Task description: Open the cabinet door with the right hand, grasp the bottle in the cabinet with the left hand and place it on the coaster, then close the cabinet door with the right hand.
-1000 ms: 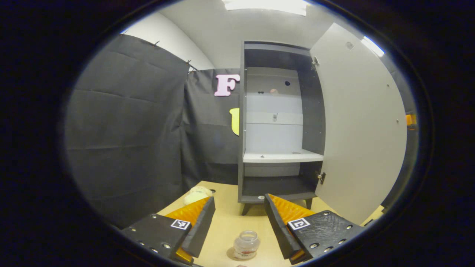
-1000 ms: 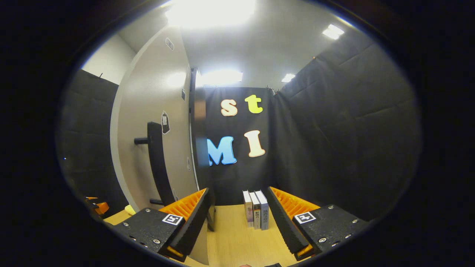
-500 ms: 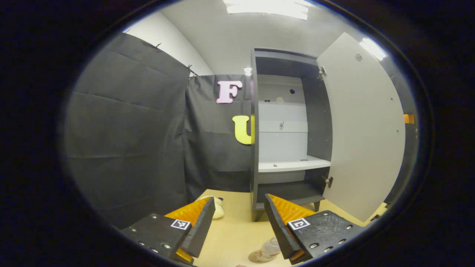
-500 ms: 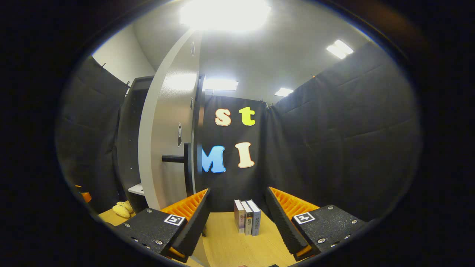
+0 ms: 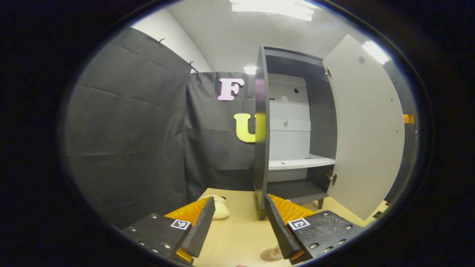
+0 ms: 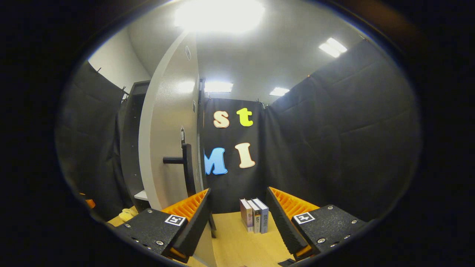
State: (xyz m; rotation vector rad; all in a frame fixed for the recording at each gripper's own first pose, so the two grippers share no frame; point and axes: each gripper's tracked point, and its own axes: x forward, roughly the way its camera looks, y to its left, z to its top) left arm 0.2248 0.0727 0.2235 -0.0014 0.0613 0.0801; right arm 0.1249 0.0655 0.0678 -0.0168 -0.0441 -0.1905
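Observation:
In the left gripper view the dark cabinet (image 5: 261,122) stands with its pale door (image 5: 365,129) swung wide to the right, and its white shelf (image 5: 300,162) is bare. My left gripper (image 5: 239,200) is open with nothing between its fingers. A round tan coaster (image 5: 270,254) peeks out beside its right finger; I cannot make out the bottle there. In the right gripper view my right gripper (image 6: 238,191) is open and holds nothing. The door (image 6: 167,148) stands just left of it, its black handle (image 6: 187,167) above the left finger.
A pale yellow soft thing (image 5: 219,210) lies on the wooden table (image 5: 237,230) left of the cabinet's foot. Three books (image 6: 254,219) stand upright on the table ahead of the right gripper. Black cloth walls close in all around.
The left gripper drew back and turned left; the bottle on the coaster slid out of view behind its right finger. In the right gripper view, the door and handle shifted right, nearer its left finger.

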